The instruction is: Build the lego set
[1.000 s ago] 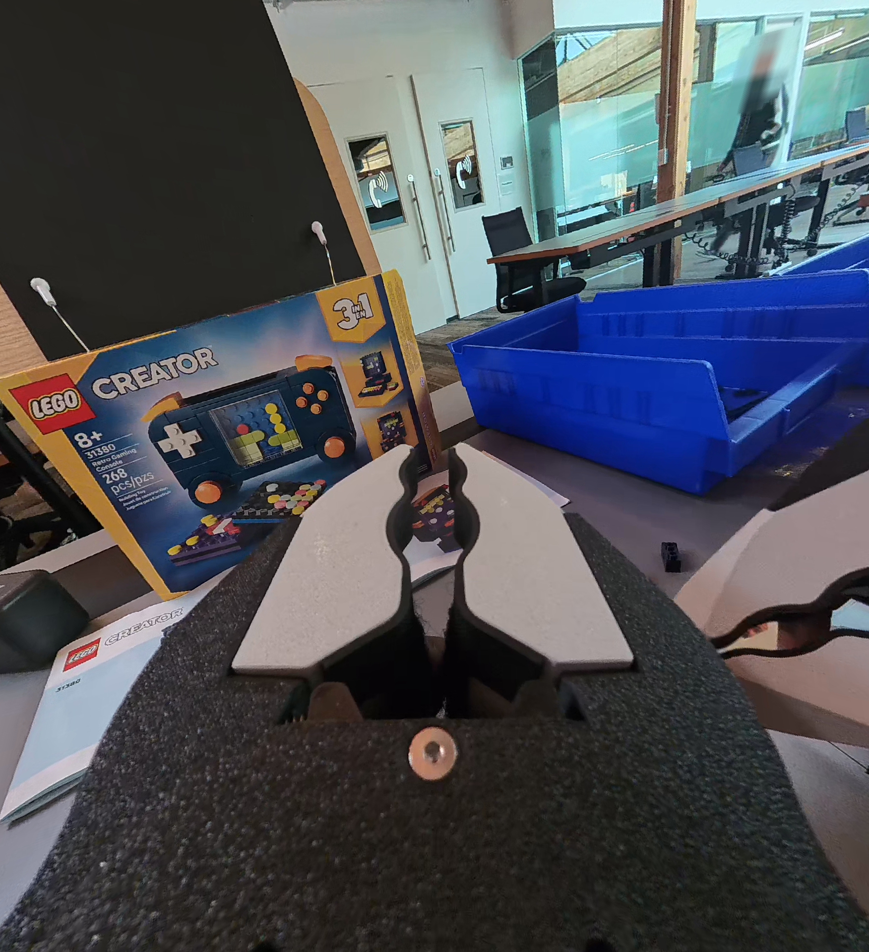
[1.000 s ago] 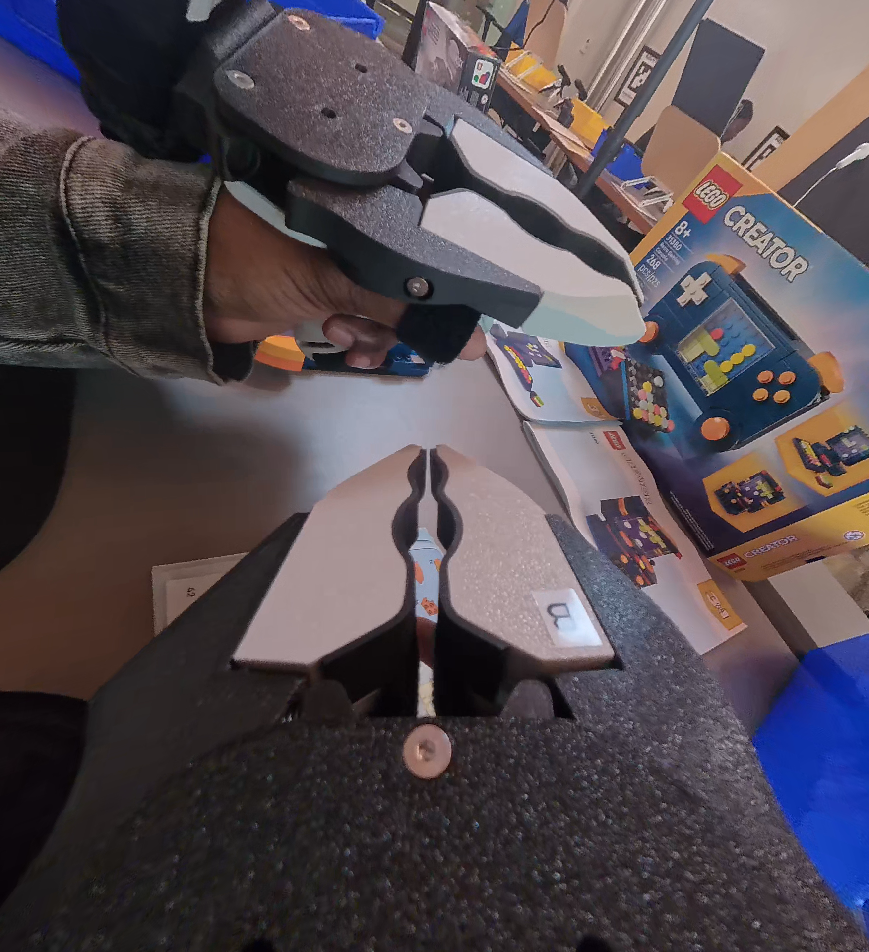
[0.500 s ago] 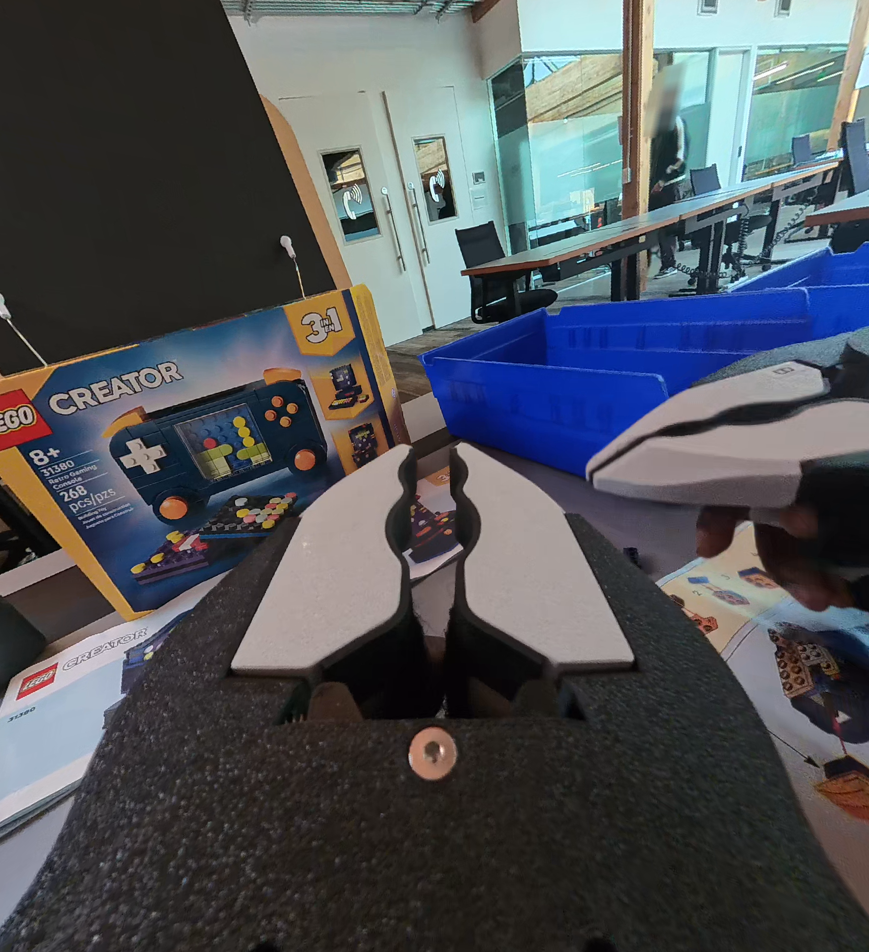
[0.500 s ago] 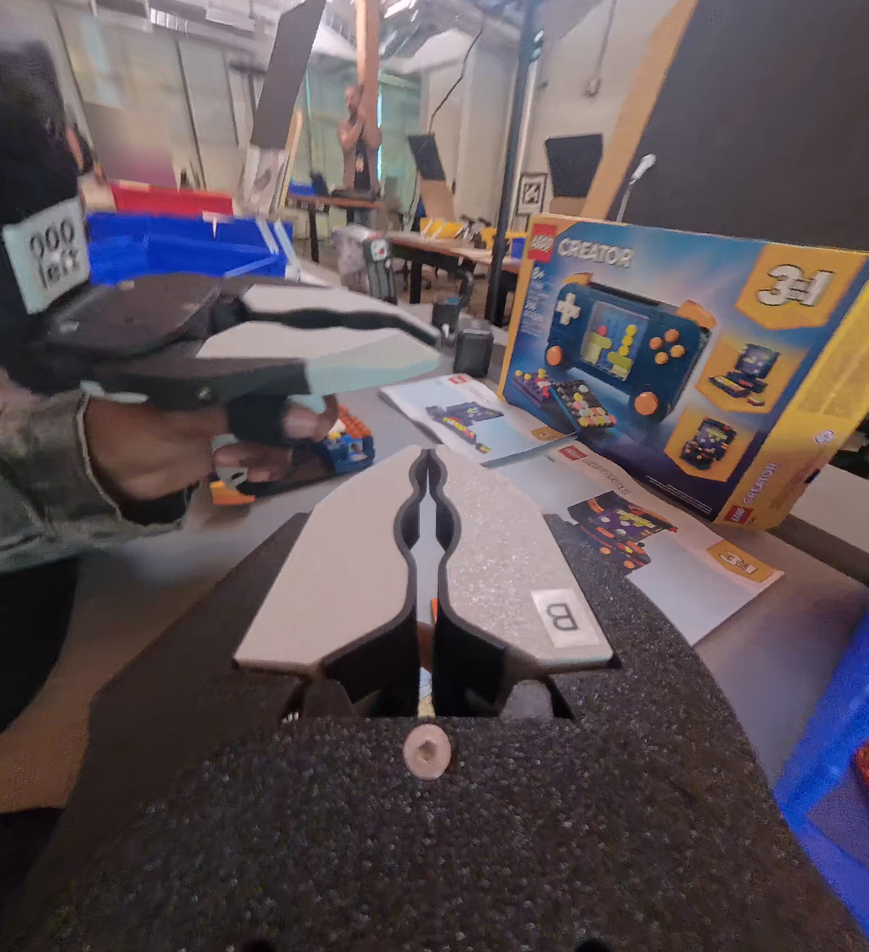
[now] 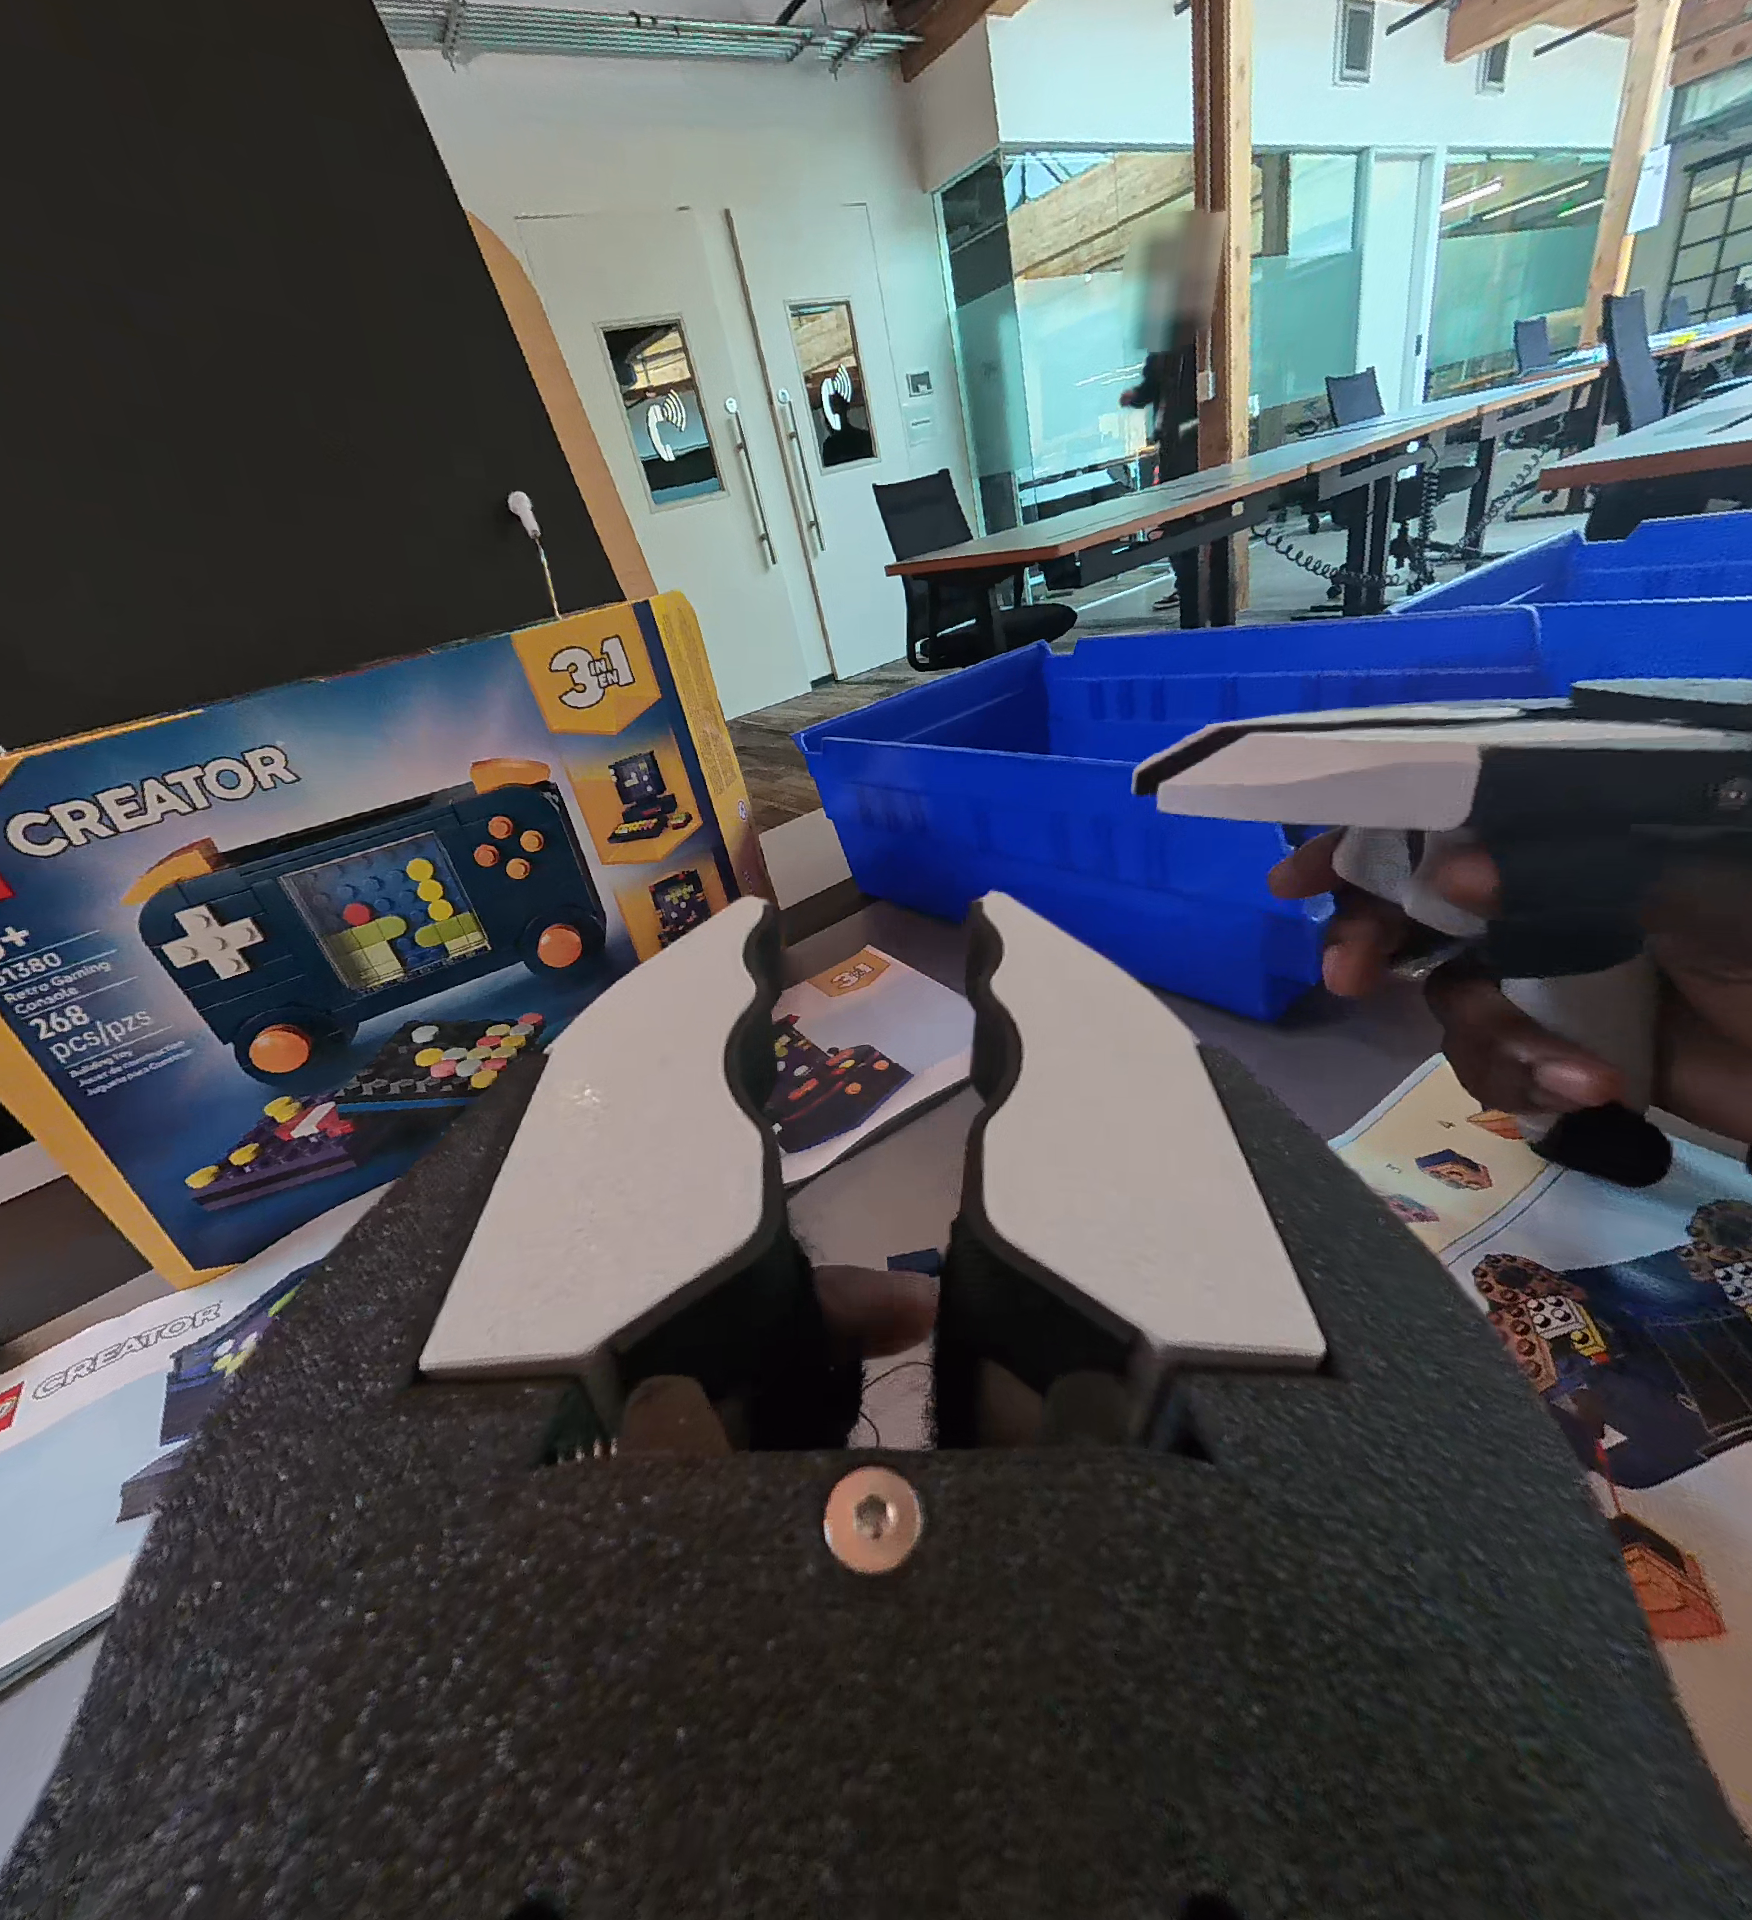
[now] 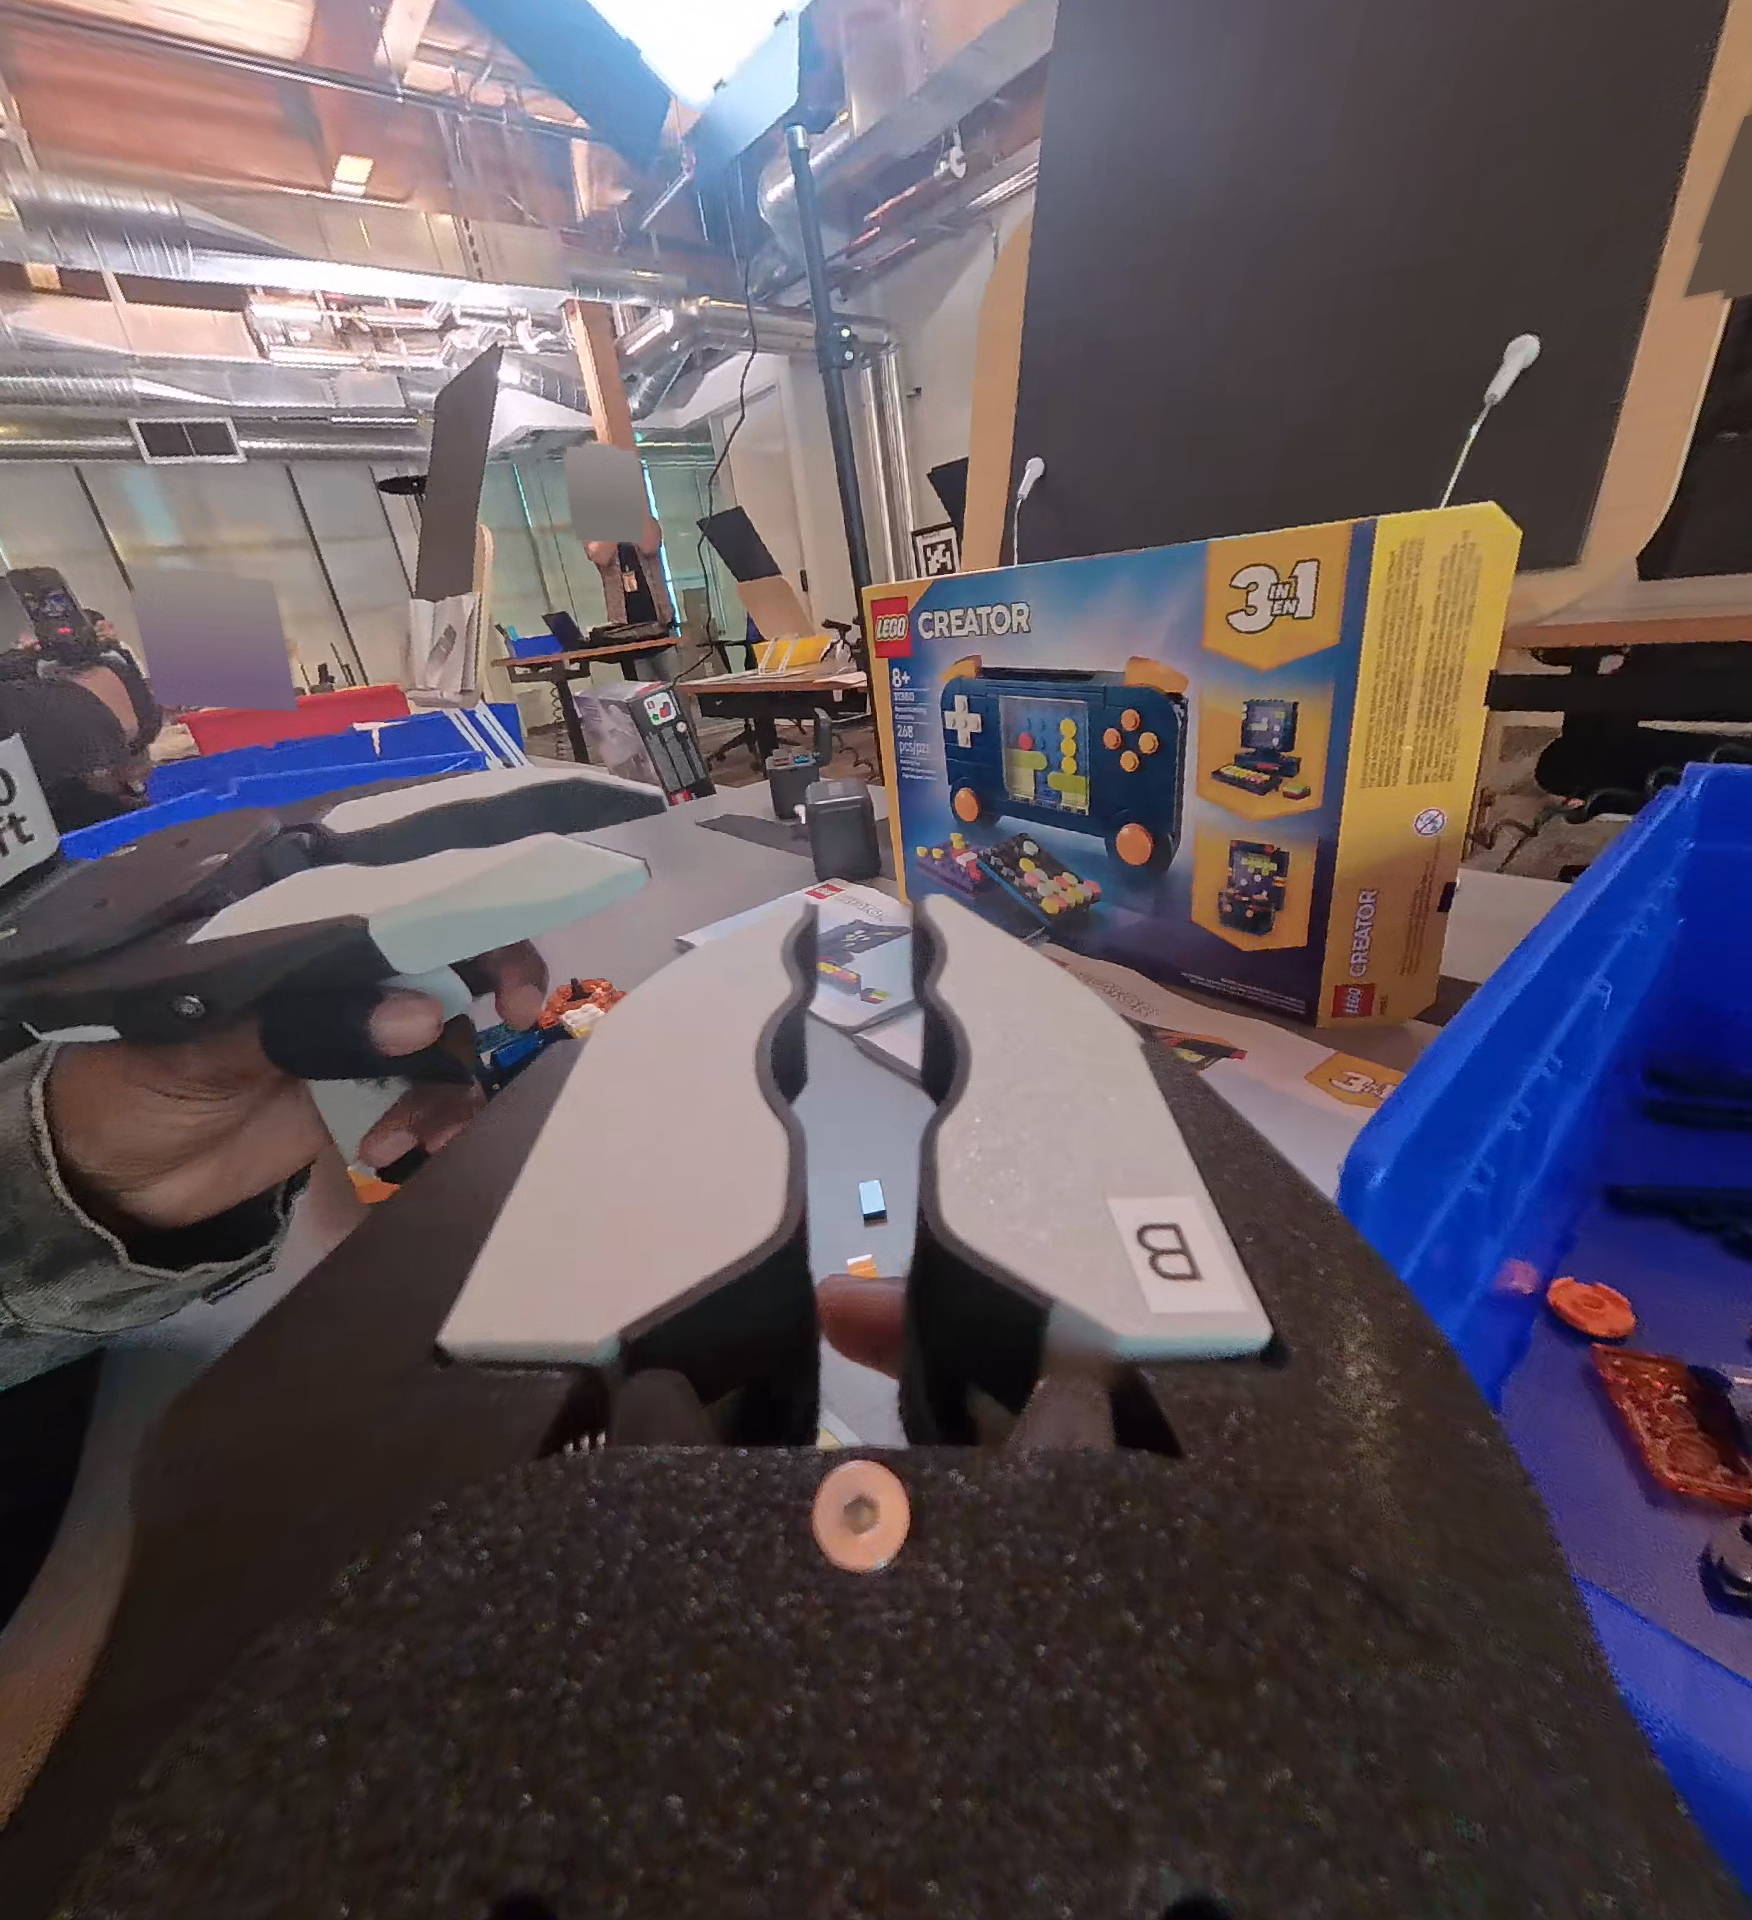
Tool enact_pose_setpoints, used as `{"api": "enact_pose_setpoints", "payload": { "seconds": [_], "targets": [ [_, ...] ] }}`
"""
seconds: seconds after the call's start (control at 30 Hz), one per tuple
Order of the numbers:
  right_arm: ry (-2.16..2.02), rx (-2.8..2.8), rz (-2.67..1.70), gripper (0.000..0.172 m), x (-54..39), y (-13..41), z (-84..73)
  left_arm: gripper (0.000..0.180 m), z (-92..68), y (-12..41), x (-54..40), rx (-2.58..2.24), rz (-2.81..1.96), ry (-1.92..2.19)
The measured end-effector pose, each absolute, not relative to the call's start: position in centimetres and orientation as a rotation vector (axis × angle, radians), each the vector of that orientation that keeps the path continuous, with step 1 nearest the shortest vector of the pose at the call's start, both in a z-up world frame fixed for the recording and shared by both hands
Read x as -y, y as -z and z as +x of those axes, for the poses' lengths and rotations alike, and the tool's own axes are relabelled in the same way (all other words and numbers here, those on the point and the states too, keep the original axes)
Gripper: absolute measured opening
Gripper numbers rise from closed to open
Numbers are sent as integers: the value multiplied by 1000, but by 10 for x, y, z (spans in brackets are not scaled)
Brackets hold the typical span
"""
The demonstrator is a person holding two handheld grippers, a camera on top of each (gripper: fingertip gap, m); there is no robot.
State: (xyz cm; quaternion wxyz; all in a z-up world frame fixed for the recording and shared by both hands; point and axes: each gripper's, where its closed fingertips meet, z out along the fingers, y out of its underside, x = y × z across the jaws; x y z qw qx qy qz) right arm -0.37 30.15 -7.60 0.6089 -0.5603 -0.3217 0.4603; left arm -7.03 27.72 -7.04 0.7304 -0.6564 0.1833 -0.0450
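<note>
Grey worktop (image 6: 706,862) carries the toy box (image 6: 1194,769), and in front of it our left gripper (image 5: 867,925) and right gripper (image 6: 861,925) both hover parted and empty, so a careless swing could topple this box.

A toy box (image 6: 1194,769) at centre right is dark blue with yellow edges, picturing a navy game console dotted with orange buttons. Bright blue plastic bins (image 5: 1111,810) fill the right of the frame. Gripper fingers (image 5: 633,1122) are pale grey on speckled black. The table (image 6: 726,862) is grey.
</note>
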Motion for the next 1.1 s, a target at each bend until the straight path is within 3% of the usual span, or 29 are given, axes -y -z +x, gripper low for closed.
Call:
{"api": "enact_pose_setpoints", "payload": {
  "seconds": [0.1,0.13,0.17,0.3,0.5,0.77,1.1],
  "targets": [
    [-1031,760,-1274,34,-302,77,-5,38,-71,68,-277,-399,-1432,105],
    [-1016,775,-1273,28,-301,79,-6,41,-70,67,-277,-405,-1426,105],
    [-1003,805,-1264,2,-299,81,-7,43,-70,67,-276,-413,-1421,107],
    [-971,846,-1261,0,-299,84,-8,55,-69,71,-278,-416,-1428,123],
    [-965,829,-1260,16,-303,86,-8,71,-75,70,-281,-376,-1430,155],
    [-877,900,-1234,27,-302,86,-13,73,-76,72,-282,-377,-1436,173],
    [-732,938,-1205,29,-305,89,-13,73,-74,80,-284,-387,-1458,192]
  ]
}}
